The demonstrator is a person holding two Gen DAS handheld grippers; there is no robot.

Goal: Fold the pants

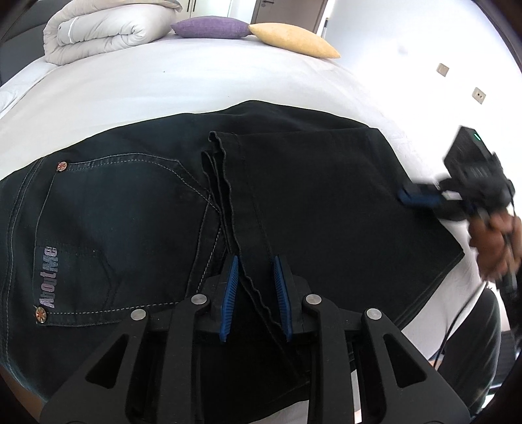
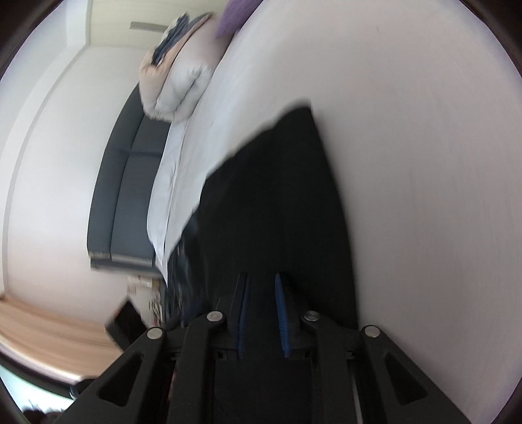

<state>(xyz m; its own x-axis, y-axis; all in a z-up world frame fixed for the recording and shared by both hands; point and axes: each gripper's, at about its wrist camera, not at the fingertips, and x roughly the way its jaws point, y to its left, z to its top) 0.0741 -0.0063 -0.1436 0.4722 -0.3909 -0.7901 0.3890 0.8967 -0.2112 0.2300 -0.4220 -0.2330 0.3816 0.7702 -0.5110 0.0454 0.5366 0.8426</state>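
Observation:
Black pants (image 1: 130,208) lie folded on the white bed (image 1: 182,84), with the back pocket and "About Me" label at the left and the leg hems laid over the middle. My left gripper (image 1: 256,261) is open, its blue pads either side of the hem edge (image 1: 248,280) without closing on it. My right gripper (image 1: 407,197) shows at the right edge of the pants, near the folded side. In the blurred right wrist view the right gripper (image 2: 262,277) is open low over the black fabric (image 2: 277,202).
A rolled white duvet (image 1: 98,29), a purple cushion (image 1: 212,27) and a yellow cushion (image 1: 293,39) lie at the far end of the bed. A dark sofa (image 2: 130,182) and wooden floor (image 2: 42,326) are beside the bed.

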